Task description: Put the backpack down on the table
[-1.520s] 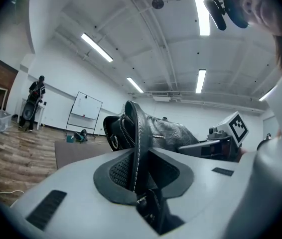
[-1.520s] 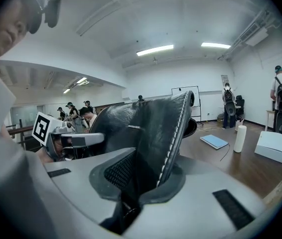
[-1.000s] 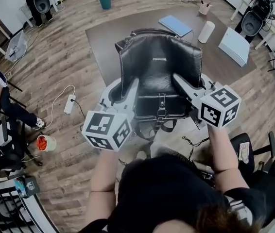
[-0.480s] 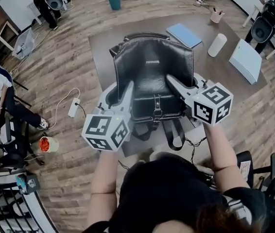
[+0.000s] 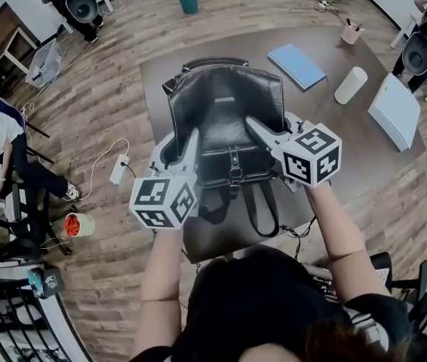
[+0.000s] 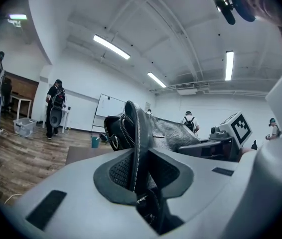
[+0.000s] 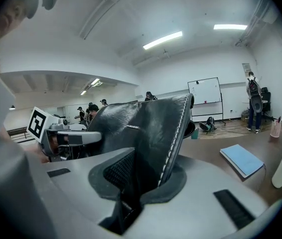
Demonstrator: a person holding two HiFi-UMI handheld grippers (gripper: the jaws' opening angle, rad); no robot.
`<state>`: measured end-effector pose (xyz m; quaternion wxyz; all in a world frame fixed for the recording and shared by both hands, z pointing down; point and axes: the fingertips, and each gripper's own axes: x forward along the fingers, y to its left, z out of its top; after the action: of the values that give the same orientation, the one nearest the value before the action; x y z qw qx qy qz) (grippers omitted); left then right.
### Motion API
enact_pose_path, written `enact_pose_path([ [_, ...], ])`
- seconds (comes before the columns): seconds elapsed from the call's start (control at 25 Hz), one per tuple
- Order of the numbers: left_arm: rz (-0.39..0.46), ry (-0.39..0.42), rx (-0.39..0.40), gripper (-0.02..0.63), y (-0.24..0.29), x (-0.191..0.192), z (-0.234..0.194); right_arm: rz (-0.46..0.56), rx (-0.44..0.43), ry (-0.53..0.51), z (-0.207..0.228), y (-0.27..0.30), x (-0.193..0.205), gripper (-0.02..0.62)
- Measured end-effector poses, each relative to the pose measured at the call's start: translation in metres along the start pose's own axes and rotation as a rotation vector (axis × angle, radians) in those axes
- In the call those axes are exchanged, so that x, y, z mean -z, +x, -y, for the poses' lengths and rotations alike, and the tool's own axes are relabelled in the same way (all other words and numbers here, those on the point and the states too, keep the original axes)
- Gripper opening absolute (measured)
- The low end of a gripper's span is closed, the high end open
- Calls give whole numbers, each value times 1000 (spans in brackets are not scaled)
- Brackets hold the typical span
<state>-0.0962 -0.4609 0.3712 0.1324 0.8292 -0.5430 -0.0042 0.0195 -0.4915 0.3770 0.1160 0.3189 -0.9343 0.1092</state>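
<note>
You've moved the leather backpack (image 5: pixel 225 115) over the table (image 5: pixel 342 142) | left gripper (image 5: pixel 192 136), right gripper (image 5: pixel 253 124) clench its edges | underside hidden.

Grey left claw (image 5: pixel 192 138), grey right claw (image 5: pixel 253 124)

A blue notebook (image 5: pixel 296 66) lies flat near an upright white cylinder (image 5: pixel 351 85), with a pink cup of pens (image 5: pixel 351 33) beyond. On the wooden floor (image 5: pixel 108 89) sit a teal bucket (image 5: pixel 188 0), a white power strip (image 5: pixel 119 170) and an orange-filled tub (image 5: pixel 78 224).
</note>
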Motion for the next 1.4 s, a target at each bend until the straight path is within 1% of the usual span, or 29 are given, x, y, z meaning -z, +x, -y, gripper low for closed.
enact_pose_path([
  [0.24,6,23,-38,87,31,3,-19,9,-12,-18,27,28,1,64],
  [0.44,19,53,-69,87,49,2,-44,21,-16,-37,40,58,-2,66],
  [0.6,21,83,-92,89,61,-1,-56,35,-11,-60,50,76,-3,69],
  [0.72,22,89,-109,89,69,0,-63,37,-7,-80,57,85,-5,72],
  [0.84,7,83,-115,94,76,3,-69,23,-10,-66,62,92,-1,77],
  [1.08,-31,44,-108,104,86,20,-80,-1,-40,-12,72,104,16,83],
  [1.24,-28,38,-92,103,87,31,-82,-4,-60,15,75,107,26,89],
  [1.4,-32,38,-82,103,89,37,-85,-2,-57,29,76,110,31,95],
])
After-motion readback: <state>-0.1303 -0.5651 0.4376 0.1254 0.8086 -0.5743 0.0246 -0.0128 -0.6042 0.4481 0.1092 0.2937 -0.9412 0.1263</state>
